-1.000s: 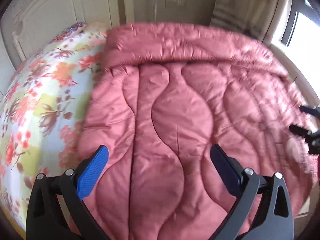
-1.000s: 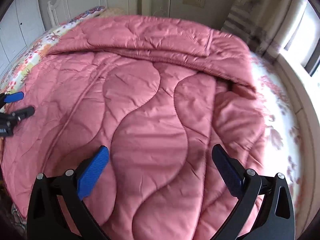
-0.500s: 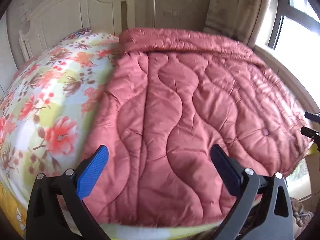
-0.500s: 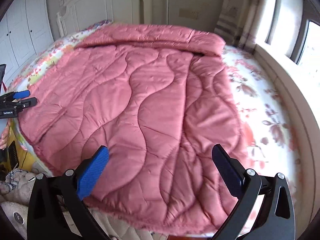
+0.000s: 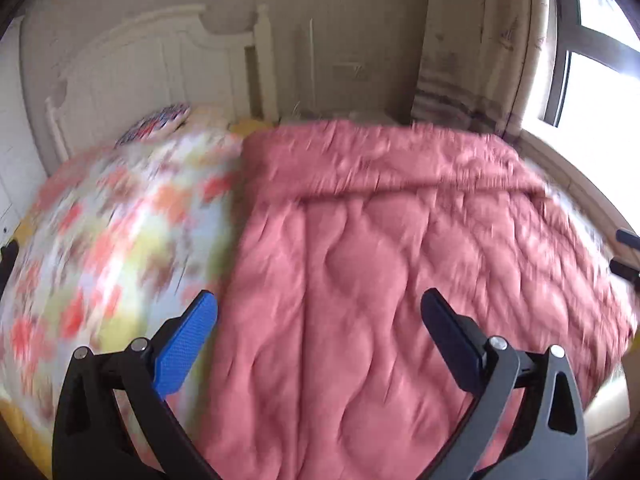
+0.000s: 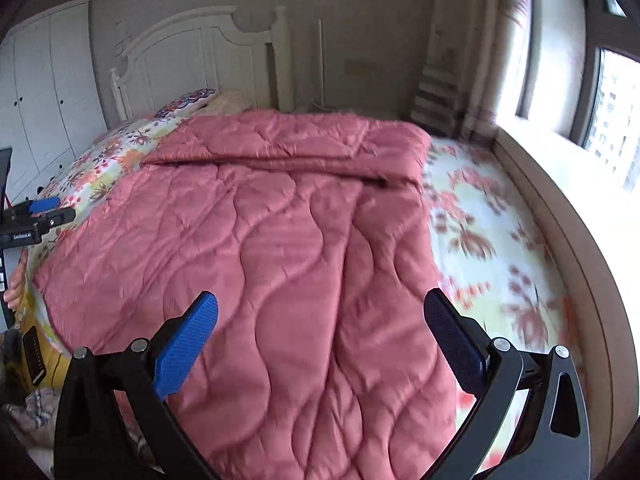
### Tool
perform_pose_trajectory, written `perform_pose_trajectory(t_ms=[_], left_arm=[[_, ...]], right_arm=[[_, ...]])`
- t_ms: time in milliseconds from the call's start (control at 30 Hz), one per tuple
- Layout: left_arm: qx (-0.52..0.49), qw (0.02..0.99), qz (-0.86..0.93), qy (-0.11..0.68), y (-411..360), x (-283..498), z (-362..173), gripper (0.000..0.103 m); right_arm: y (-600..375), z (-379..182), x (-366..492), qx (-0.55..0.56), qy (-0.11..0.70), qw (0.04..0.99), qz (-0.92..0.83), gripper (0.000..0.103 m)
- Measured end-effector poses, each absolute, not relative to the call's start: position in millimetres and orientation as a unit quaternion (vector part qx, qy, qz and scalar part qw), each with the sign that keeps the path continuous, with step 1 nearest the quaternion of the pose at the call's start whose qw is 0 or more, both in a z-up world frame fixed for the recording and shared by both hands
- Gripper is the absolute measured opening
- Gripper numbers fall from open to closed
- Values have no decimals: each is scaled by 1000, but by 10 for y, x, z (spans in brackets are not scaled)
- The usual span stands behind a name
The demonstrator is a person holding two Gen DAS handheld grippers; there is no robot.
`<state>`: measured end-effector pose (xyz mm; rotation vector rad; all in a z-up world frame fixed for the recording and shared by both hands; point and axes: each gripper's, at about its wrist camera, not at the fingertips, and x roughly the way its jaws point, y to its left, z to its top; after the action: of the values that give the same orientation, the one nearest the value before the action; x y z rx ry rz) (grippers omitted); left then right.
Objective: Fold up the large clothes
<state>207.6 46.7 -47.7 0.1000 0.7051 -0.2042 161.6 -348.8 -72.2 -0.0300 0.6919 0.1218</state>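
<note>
left gripper [image 5: 319,312] wide, empty | right gripper [image 6: 321,314] wide, empty | quilt [image 6: 280,248] flat on bed [image 6: 500,232] (far end folded back)

Your left wrist view is smeared: the flowered sheet [image 5: 100,248] and quilt [image 5: 380,280] show no crisp stitching. The quilt's near edge is cut off at the bottom. Your other gripper [image 5: 626,254] shows only as fingertips at the right edge.
</note>
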Motion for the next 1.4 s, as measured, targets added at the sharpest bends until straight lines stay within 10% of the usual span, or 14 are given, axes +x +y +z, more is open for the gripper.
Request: perform_pose_trajectory(t_ms=[167, 267, 467, 1400], left_arm=[[31, 928, -80, 362, 74, 3338, -364, 101], [48, 927, -62, 367, -55, 3917, -418, 101], [25, 906, -24, 422, -73, 4733, -808, 101], [65, 912, 1, 405, 308, 5554, -661, 101]], right_arm=[[-3354, -625, 2860, 1, 342, 939, 40, 97], [-3382, -646, 3521, 24, 356, 933, 38, 70], [-3291, -860, 4455, 19, 386, 922, 37, 61], [-4484, -967, 4807, 35, 418, 906, -63, 60]])
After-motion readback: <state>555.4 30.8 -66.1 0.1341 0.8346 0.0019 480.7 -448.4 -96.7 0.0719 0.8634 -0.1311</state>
